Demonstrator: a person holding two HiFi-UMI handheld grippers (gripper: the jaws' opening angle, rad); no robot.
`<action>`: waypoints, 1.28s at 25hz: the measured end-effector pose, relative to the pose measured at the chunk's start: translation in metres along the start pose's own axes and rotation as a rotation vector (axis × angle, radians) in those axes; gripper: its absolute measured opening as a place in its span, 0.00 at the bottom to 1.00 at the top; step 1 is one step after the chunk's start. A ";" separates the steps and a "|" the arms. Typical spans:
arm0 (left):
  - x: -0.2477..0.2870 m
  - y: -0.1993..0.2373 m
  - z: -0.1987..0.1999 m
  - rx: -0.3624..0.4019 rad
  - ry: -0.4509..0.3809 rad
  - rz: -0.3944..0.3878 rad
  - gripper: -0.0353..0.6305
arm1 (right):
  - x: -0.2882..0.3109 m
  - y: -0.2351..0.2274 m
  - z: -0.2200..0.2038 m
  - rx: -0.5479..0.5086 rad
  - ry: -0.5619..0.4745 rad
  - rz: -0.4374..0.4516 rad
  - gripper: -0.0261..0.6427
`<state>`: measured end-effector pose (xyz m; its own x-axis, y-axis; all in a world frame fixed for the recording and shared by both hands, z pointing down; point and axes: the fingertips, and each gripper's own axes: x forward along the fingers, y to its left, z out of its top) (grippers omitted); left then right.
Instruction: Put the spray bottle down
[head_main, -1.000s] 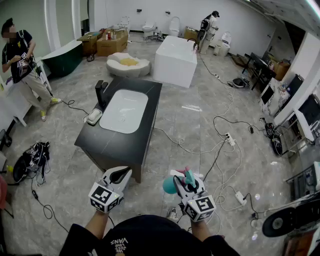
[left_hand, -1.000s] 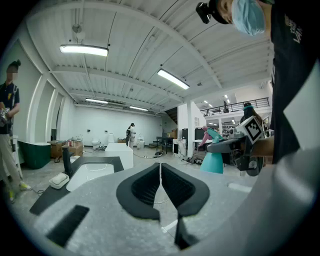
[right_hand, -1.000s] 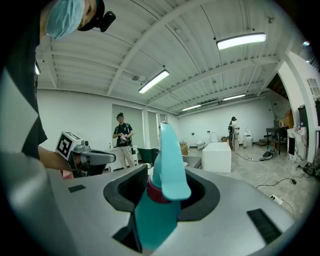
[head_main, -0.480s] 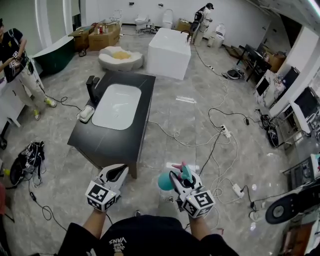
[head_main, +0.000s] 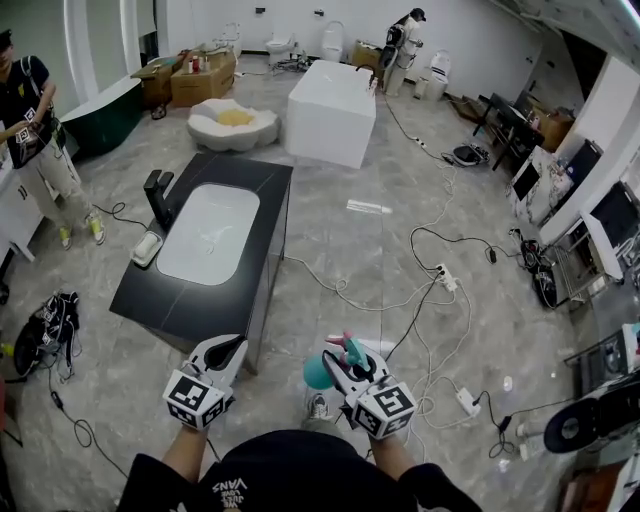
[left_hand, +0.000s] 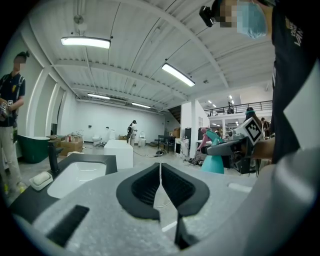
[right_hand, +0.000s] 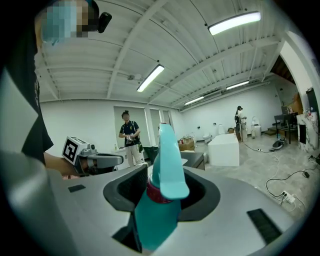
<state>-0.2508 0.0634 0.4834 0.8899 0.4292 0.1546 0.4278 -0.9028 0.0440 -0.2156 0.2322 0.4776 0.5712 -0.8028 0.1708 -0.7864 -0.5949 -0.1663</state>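
Where the right tongs (right_hand: 162, 196) close, spray bottle (right_hand: 167, 165) clamped between them

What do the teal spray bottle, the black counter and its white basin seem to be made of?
The spray bottle looks like smooth teal plastic: even colour, a soft sheen, a moulded trigger head. The counter seems a dark matt slab, stone or laminate; I cannot tell which. Its basin looks like glossy white ceramic, judging by its faint reflections.
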 end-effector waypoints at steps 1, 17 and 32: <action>0.012 -0.002 0.003 0.003 -0.002 0.005 0.09 | 0.001 -0.012 0.002 0.001 0.004 0.008 0.31; 0.147 -0.036 0.006 -0.007 0.043 0.114 0.09 | 0.017 -0.169 0.016 0.004 0.040 0.134 0.31; 0.218 0.021 0.006 -0.044 0.061 0.122 0.09 | 0.087 -0.223 0.023 0.040 0.065 0.141 0.31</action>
<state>-0.0471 0.1382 0.5117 0.9231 0.3148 0.2208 0.3083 -0.9491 0.0644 0.0150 0.2944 0.5068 0.4383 -0.8750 0.2057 -0.8470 -0.4787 -0.2313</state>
